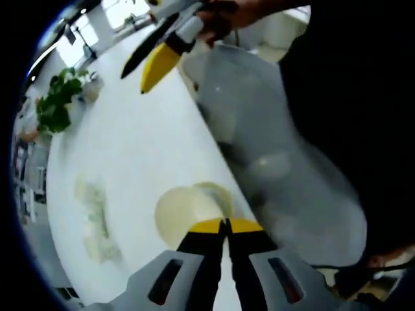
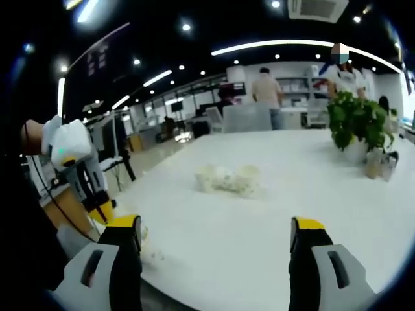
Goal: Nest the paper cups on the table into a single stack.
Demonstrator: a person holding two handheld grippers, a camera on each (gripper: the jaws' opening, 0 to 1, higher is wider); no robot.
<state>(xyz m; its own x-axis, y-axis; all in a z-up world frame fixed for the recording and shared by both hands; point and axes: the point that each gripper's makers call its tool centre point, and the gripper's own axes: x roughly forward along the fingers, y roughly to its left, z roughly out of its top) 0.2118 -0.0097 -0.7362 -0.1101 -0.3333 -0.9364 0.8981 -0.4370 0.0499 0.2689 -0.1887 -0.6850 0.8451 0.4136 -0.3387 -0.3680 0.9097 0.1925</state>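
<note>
Left gripper view: left claw (image 1: 226,225) pinching shut on rim of paper cup (image 1: 188,214) near tabletop (image 1: 136,142) edge; right claw (image 1: 152,65) hovering beyond. Right gripper view: right claw (image 2: 217,236) gaping open above tabletop; cup cluster (image 2: 228,179) lying ahead; potted plant (image 2: 358,126) standing far right.

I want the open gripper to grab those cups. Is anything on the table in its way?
Nothing visible. Bare white table lies between the right gripper and the paper cups. The potted plant stands off to the side.
</note>
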